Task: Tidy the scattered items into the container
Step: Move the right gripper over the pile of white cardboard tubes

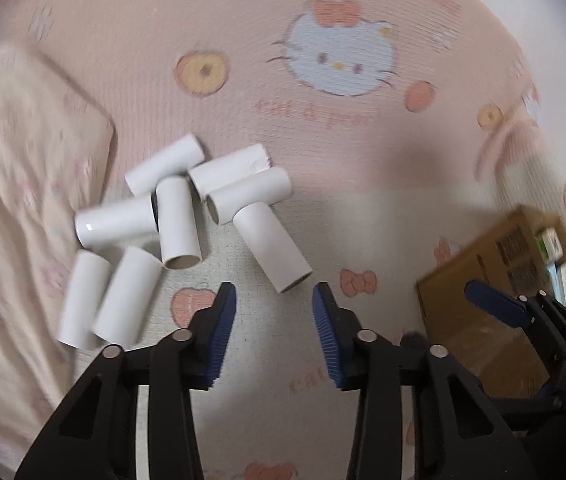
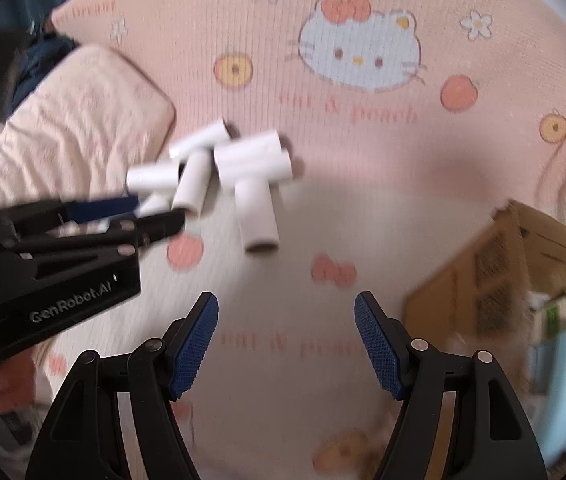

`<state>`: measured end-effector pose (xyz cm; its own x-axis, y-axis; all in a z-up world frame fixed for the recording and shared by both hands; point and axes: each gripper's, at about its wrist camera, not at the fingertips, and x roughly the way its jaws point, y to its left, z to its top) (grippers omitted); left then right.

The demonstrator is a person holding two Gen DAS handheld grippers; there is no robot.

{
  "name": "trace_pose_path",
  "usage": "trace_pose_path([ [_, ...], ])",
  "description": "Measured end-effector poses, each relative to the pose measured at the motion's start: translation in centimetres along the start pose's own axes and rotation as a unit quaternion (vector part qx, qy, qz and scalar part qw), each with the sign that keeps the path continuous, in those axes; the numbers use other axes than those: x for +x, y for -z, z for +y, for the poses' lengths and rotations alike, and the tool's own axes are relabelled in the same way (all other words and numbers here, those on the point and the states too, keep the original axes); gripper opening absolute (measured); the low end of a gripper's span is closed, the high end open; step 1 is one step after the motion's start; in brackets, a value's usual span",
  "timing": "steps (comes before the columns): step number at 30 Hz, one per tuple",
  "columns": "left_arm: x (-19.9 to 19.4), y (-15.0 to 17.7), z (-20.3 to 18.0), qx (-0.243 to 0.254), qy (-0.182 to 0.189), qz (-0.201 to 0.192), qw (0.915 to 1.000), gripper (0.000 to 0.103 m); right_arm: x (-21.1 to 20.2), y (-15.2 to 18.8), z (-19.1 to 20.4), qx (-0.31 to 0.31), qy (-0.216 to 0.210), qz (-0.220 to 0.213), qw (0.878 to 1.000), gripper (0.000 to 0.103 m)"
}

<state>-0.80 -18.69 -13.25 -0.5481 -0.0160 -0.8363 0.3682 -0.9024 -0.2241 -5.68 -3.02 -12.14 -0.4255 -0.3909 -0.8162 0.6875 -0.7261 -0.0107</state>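
at 10 o'clock of the left gripper (image 1: 274,312), white cardboard tubes (image 1: 175,224) lie heaped on the cartoon-print mat (image 1: 363,208). its jaws stand half open, empty, angled down toward the nearest tube. right gripper (image 2: 286,322) gapes wide, empty. cardboard box (image 1: 483,304) waits at 3 o'clock.

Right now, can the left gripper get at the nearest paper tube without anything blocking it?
Probably yes. The left gripper is open and empty, and the nearest paper tube lies on the mat just ahead of its fingertips with bare mat between. The tube's far end touches another tube, which may shift.
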Motion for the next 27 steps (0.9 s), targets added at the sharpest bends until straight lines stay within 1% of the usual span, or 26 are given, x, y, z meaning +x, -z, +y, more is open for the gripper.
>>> trace_pose_path([
  [1,0.8,0.2,0.6,-0.012,0.003,0.008,0.9999,0.037,0.4,0.2,0.5,-0.017,0.004,-0.028,0.999,0.069],
  [2,1.5,0.4,1.0,-0.02,0.013,0.014,0.9996,0.036,0.7,0.4,0.9,-0.03,0.009,-0.041,0.999,0.069],
  [3,2.2,0.6,1.5,-0.026,0.022,0.014,0.9993,0.035,1.4,0.6,1.3,-0.043,0.018,-0.046,0.998,0.069],
  [6,3.3,1.2,2.5,-0.05,0.04,0.01,0.9979,0.033,3.6,1.2,2.1,-0.072,0.018,-0.043,0.996,0.069],
  [8,4.3,1.5,3.4,-0.079,0.07,0.011,0.9944,0.033,4.3,1.7,2.4,-0.085,0.019,-0.048,0.995,0.069],
  [9,5.0,1.5,3.9,-0.096,0.094,0.017,0.9907,0.033,4.9,1.9,2.5,-0.09,0.015,-0.053,0.994,0.069],
  [11,6.3,1.4,4.7,-0.127,0.122,0.03,0.9838,0.034,5.8,2.3,2.4,-0.086,0.009,-0.057,0.995,0.069],
  [12,7.0,1.4,4.9,-0.143,0.128,0.035,0.9807,0.037,6.3,2.3,2.2,-0.08,0.0,-0.059,0.995,0.069],
  [13,7.6,1.3,5.3,-0.16,0.134,0.039,0.9773,0.043,7.0,2.3,2.0,-0.071,-0.011,-0.062,0.995,0.069],
  [14,8.2,1.3,5.7,-0.178,0.141,0.042,0.9728,0.047,7.3,2.2,1.8,-0.065,-0.019,-0.063,0.996,0.069],
  [15,8.7,1.2,6.0,-0.192,0.15,0.042,0.969,0.053,7.9,2.0,1.6,-0.057,-0.027,-0.061,0.996,0.069],
  [16,9.3,1.1,6.3,-0.206,0.157,0.043,0.965,0.055,8.4,1.7,1.4,-0.048,-0.029,-0.057,0.997,0.069],
  [18,10.1,0.9,6.6,-0.224,0.163,0.04,0.9601,0.056,9.3,1.4,1.1,-0.033,-0.033,-0.061,0.997,0.069],
  [20,10.8,0.6,6.4,-0.225,0.159,0.037,0.9606,0.056,9.9,1.2,0.9,-0.024,-0.039,-0.068,0.997,0.069],
  [24,11.9,-0.4,6.0,-0.22,0.167,0.037,0.9603,0.057,12.3,1.3,0.5,-0.009,-0.05,-0.04,0.998,0.069],
  [26,12.6,-0.8,6.2,-0.223,0.161,0.04,0.9606,0.056,12.9,1.4,0.5,0.001,-0.05,-0.038,0.998,0.069],
  [27,12.8,-0.9,6.4,-0.223,0.155,0.045,0.9612,0.052,13.0,1.6,0.2,0.007,-0.05,-0.042,0.998,0.069],
])
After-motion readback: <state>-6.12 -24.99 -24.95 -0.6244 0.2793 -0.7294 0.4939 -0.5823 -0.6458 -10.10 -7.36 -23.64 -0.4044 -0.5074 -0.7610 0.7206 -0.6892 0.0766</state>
